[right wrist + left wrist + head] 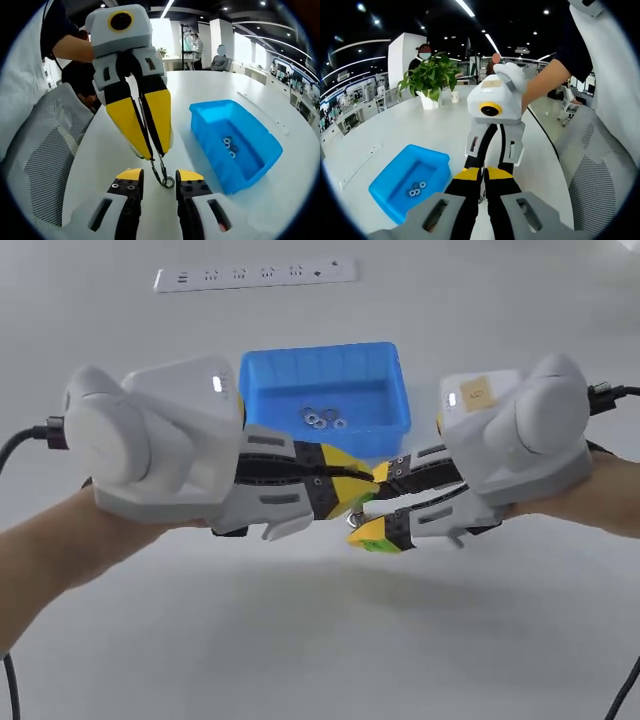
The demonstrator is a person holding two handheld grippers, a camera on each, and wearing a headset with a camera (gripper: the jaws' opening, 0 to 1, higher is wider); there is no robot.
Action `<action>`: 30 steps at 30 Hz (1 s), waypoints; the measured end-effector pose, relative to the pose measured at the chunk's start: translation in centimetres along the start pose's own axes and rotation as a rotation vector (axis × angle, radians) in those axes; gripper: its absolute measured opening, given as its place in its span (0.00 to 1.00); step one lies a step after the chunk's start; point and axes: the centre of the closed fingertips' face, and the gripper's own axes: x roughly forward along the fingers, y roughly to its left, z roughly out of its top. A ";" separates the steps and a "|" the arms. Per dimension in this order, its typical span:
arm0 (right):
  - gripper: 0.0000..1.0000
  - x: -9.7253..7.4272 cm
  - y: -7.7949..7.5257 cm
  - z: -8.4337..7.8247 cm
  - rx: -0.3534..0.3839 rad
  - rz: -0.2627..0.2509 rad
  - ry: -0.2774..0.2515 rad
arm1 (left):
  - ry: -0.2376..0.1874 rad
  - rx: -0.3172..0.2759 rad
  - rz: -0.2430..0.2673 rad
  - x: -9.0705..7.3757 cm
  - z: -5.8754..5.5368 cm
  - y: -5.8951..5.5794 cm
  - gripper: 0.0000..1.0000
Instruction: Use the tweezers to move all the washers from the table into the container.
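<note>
My left gripper (358,490) (152,149) is shut on thin metal tweezers (156,166), whose tips pinch a small steel washer (168,181) just above the white table. My right gripper (373,505) (160,176) faces it tip to tip. Its jaws stand open on either side of the washer and the tweezer tips. Behind both grippers sits the blue container (320,352) (210,107) (390,192), with several washers (323,419) (230,147) (415,189) on its floor.
A white power strip (255,275) lies at the table's far edge. A mesh office chair (40,150) (600,165) stands at the near side. A potted plant (430,77) sits far off on the table.
</note>
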 end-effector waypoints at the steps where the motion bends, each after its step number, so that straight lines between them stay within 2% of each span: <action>1: 0.26 0.1 0.0 0.1 0.002 0.003 -0.002 | 0.001 0.005 -0.001 0.0 0.0 0.0 0.07; 13: 0.13 0.7 0.1 0.2 -0.028 0.042 0.023 | 0.004 0.010 0.001 0.0 -0.1 0.1 0.07; 21: 0.11 0.7 0.1 0.1 -0.086 0.038 0.037 | 0.007 0.016 0.007 0.0 -0.2 0.3 0.07; 26: 0.10 0.7 0.0 0.1 -0.086 0.034 0.028 | 0.014 0.018 0.011 0.1 -0.2 0.5 0.07; 28: 0.10 0.6 0.2 0.0 -0.088 0.040 0.027 | 0.009 -0.018 0.010 0.1 -0.1 0.4 0.07; 30: 0.10 0.6 0.1 0.1 -0.091 0.034 0.024 | 0.003 -0.024 0.015 0.1 -0.1 0.5 0.07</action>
